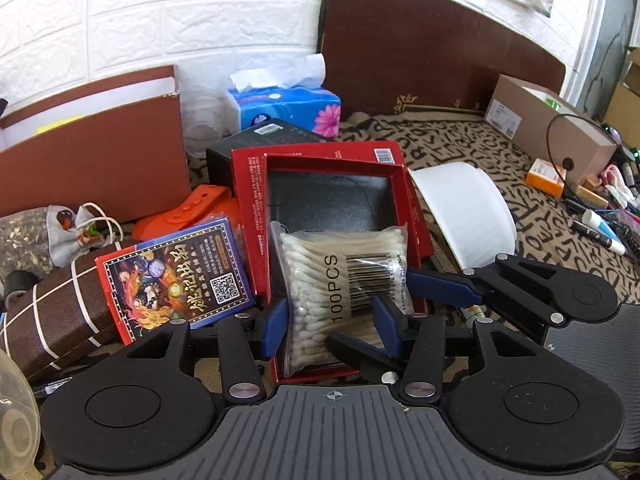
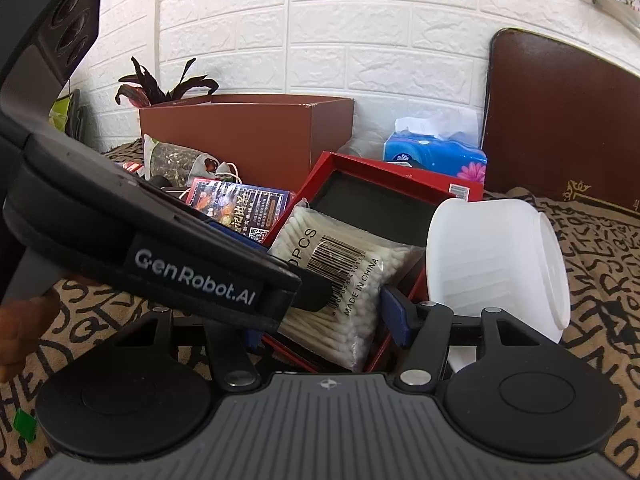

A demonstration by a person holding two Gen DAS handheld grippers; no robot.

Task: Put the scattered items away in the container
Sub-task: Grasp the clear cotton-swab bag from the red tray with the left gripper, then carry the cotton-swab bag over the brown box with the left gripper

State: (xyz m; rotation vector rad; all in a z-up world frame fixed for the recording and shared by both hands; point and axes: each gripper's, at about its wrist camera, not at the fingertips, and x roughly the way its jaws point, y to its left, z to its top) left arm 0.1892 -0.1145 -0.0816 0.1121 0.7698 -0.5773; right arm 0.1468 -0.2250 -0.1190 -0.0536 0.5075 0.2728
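Cotton-swab bag point(image 1: 344, 292) pinched between left gripper point(image 1: 332, 316) jaws, half-open, over red box point(image 1: 248, 200); right gripper point(image 2: 324, 320) straddles it too, grip unclear. Next: release, withdraw.

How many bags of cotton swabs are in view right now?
1. The bag of cotton swabs lies at the near end of the red box, between the left gripper fingers. Clutter might hide others.
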